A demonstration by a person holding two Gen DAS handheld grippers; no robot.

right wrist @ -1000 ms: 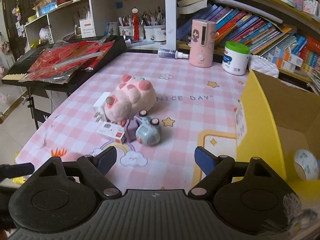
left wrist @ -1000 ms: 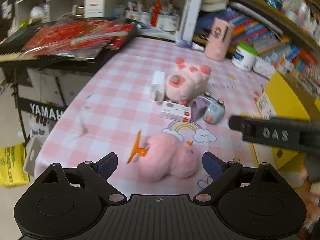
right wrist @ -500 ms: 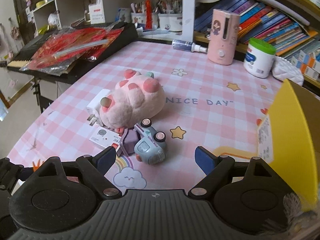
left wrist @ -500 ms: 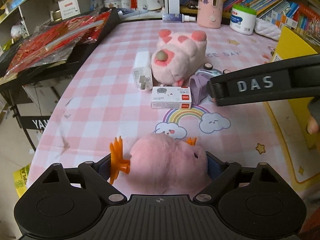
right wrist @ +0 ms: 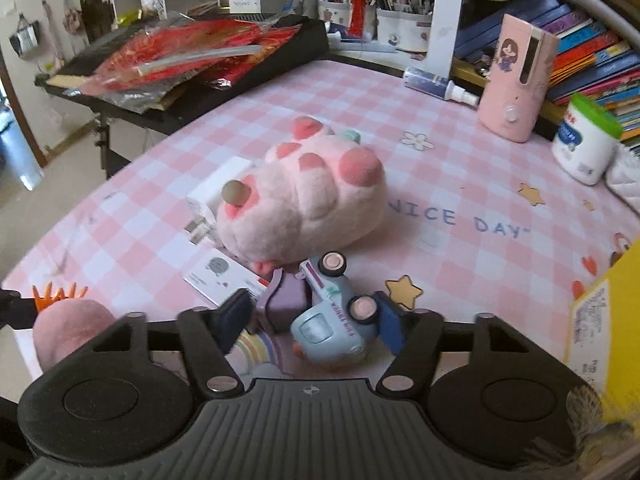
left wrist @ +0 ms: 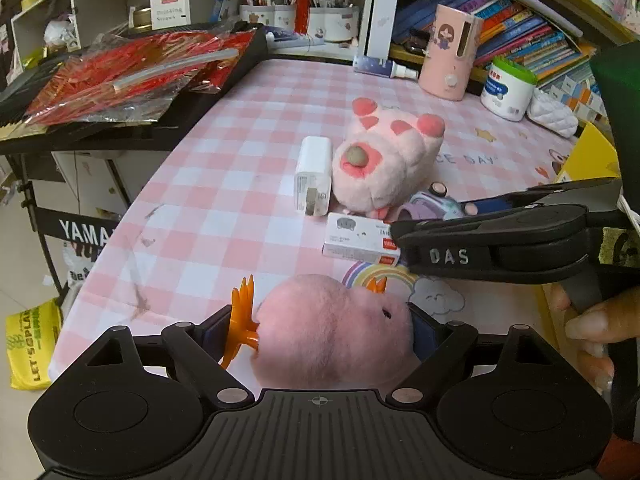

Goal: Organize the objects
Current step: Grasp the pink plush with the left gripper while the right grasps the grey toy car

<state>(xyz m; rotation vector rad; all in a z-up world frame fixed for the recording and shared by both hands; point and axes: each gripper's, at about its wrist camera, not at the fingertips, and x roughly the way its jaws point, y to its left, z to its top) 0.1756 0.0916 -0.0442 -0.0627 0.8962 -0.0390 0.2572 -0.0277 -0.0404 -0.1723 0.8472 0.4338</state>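
Two grabs could slip: the left gripper point(left wrist: 320, 334) straddles the pink plush point(left wrist: 334, 330), not visibly squeezing, while the right gripper point(right wrist: 314, 322), just closing, pinches the tipped toy car point(right wrist: 328, 320) on the desk point(right wrist: 440, 248).

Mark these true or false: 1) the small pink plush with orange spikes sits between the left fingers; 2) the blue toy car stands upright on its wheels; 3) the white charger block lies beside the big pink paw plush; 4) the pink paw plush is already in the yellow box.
1) True: the small pink plush with orange spikes sits between the left fingers.
2) False: the blue toy car lies tipped, wheels facing sideways and up.
3) True: the white charger block lies beside the big pink paw plush.
4) False: it lies on the checked tablecloth; the yellow box is apart at the right.
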